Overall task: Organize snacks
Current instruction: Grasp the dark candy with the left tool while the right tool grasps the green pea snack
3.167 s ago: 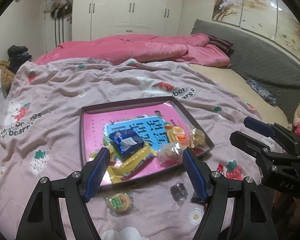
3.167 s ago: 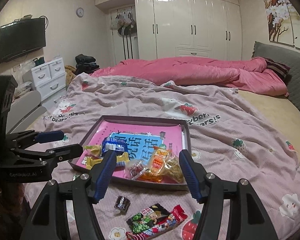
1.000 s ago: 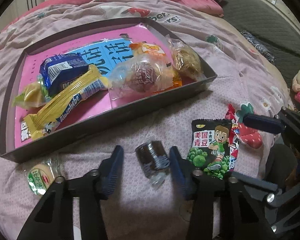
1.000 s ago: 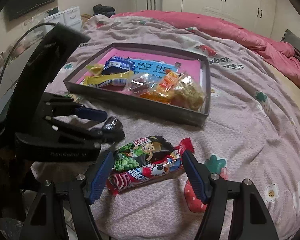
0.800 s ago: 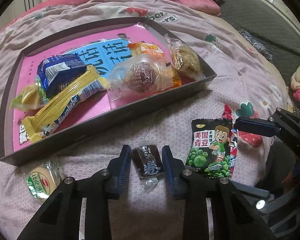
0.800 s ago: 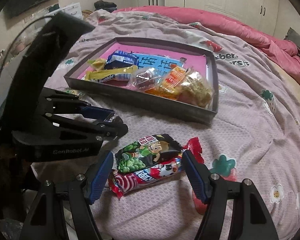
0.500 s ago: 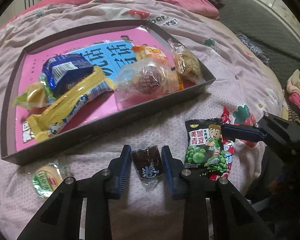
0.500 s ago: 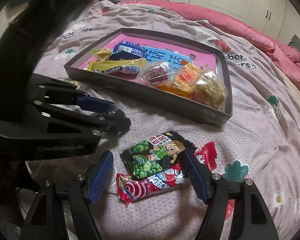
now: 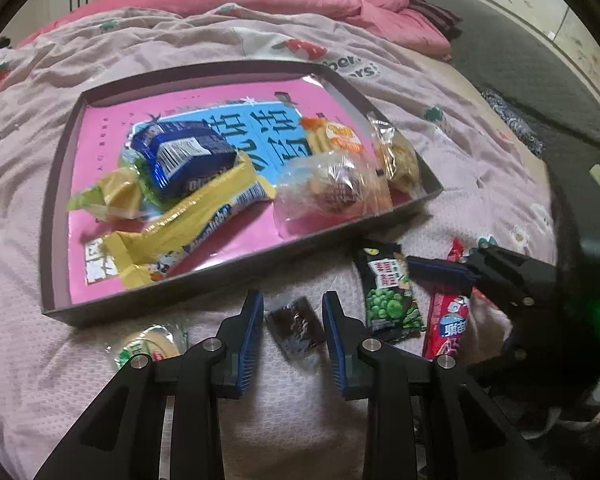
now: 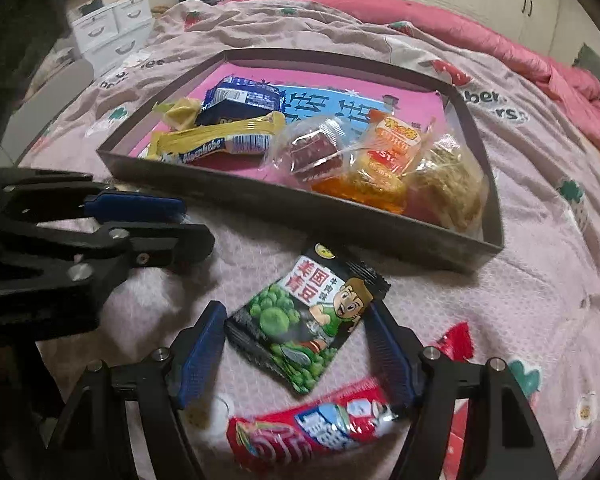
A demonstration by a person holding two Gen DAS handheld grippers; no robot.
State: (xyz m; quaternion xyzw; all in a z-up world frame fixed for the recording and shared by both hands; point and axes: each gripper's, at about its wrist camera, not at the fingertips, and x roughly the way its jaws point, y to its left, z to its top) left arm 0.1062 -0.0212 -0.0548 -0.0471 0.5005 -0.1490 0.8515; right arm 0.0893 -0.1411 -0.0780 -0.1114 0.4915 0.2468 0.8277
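A small dark-wrapped candy (image 9: 298,326) is pinched between the blue pads of the left gripper (image 9: 293,334), whose fingers (image 9: 249,336) are drawn close together on either side of it; the candy is seen just in front of the near wall of the tray (image 9: 180,288), above the pink strawberry-print bedspread (image 9: 440,92).

The right gripper (image 10: 298,354) is held with its fingers (image 10: 202,350) set wide, and a green pea snack packet (image 10: 306,318) lies between them on the bedspread. The far corner of the packet is met by the right-hand pad, while a gap is left at the other pad, so whether it is truly gripped cannot be told. A red candy wrapper (image 10: 308,432) is seen just below the packet, partly under the fingers.

The dark, shallow tray is placed on the bed with a pink and blue printed sheet (image 9: 260,120) lining it. In it are gathered a blue biscuit pack (image 9: 184,156), a yellow candy bar (image 9: 188,216), a clear-wrapped round sweet (image 9: 332,188), an orange packet (image 10: 392,140) and a pale crispy cake (image 10: 448,188). A round green-and-cream wrapped snack (image 9: 148,346) is left outside the tray, beside the left gripper.
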